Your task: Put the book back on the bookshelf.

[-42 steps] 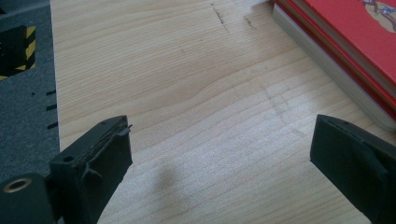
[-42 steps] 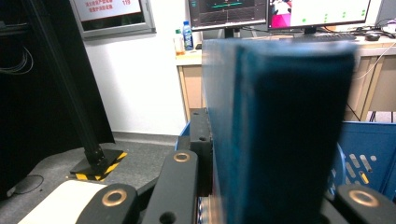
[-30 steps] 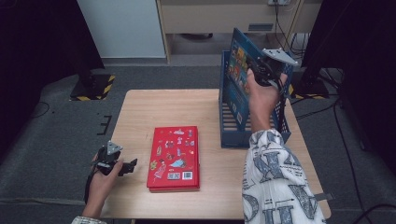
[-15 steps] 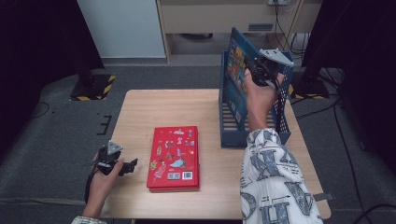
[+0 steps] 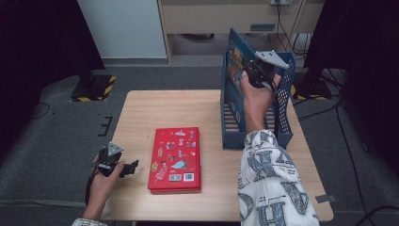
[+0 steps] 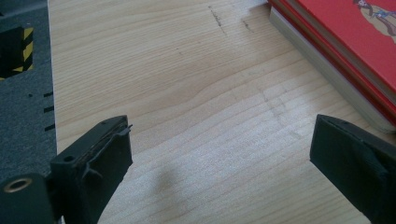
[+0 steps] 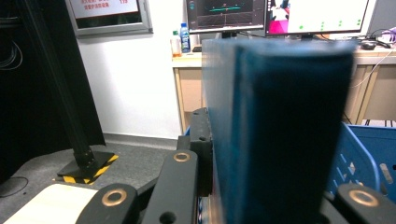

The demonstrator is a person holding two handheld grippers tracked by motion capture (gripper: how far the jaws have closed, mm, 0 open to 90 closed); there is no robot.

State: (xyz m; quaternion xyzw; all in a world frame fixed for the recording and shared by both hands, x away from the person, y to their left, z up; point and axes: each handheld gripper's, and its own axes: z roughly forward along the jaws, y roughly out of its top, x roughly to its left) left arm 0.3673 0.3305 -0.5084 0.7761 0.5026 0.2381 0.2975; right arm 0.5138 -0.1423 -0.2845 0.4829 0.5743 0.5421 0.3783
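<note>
My right gripper (image 5: 257, 73) is shut on a blue picture book (image 5: 235, 61) and holds it upright at the far end of a blue mesh file rack (image 5: 283, 123). In the right gripper view the book's blue spine (image 7: 280, 130) stands close between the jaws of that gripper (image 7: 261, 191). A red picture book (image 5: 175, 157) lies flat on the wooden table (image 5: 155, 113), near its front. My left gripper (image 5: 126, 168) rests low on the table just left of that book, open, with bare wood between the jaws. The left gripper view shows this gripper (image 6: 219, 158) and the red book's edge (image 6: 345, 42).
The rack stands along the table's right side, and part of its wall (image 7: 364, 158) appears in the right gripper view. A white cabinet (image 5: 120, 28) and a desk with monitors (image 7: 224, 14) stand beyond the table. A black stand base with yellow stripes (image 5: 91, 87) sits on the floor at far left.
My right hand has shifted slightly to the left with the blue book, still above the rack. The left hand and the red book have stayed put.
</note>
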